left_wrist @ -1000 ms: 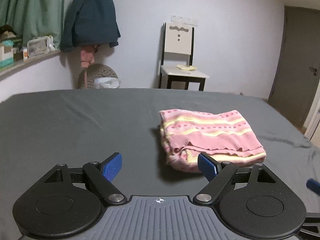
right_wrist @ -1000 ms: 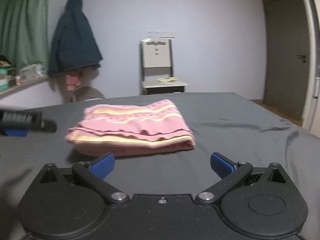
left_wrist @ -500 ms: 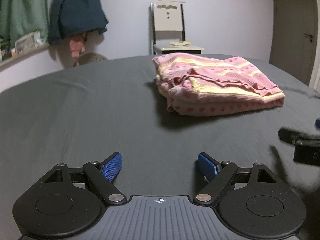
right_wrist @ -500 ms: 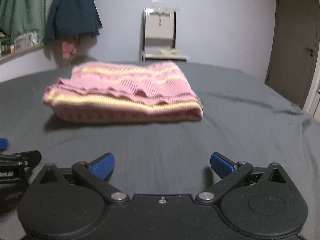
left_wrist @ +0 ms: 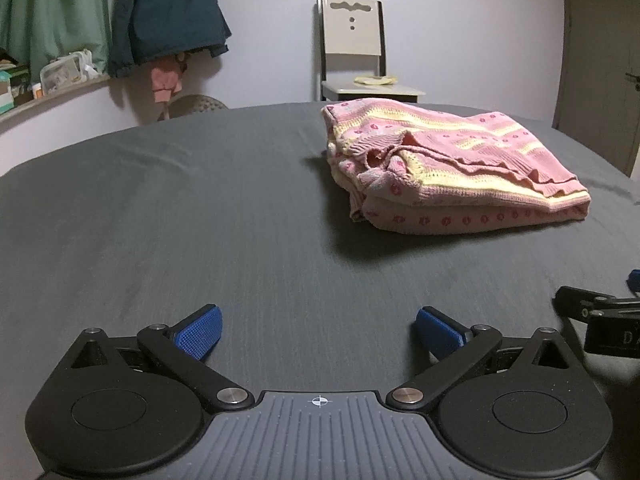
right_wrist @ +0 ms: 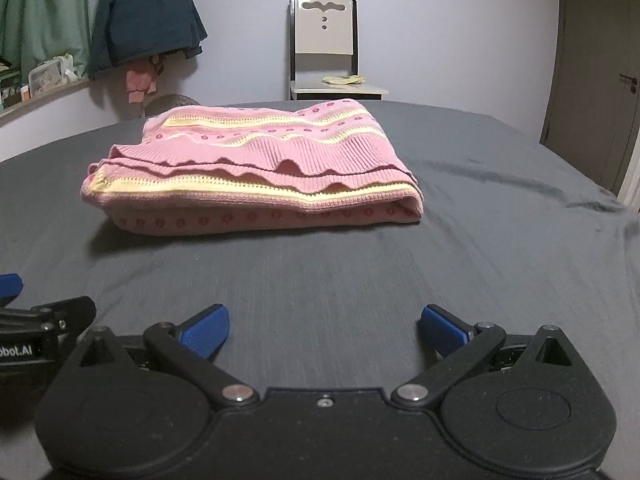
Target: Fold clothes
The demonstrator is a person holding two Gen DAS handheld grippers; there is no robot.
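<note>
lying ahead of right hand-held gripper (right_wrist: 323, 330), apart: folded sweater (right_wrist: 256, 168).

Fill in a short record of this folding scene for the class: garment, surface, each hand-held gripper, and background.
garment: pink and yellow knitted sweater, folded into a bundle, lying flat
surface: dark grey sheet
left hand-held gripper: jaws opening, nothing between them, short of the sweater
right hand-held gripper: open, empty, not touching the sweater
background: chair against the wall, dark jacket hanging, door at the right
</note>
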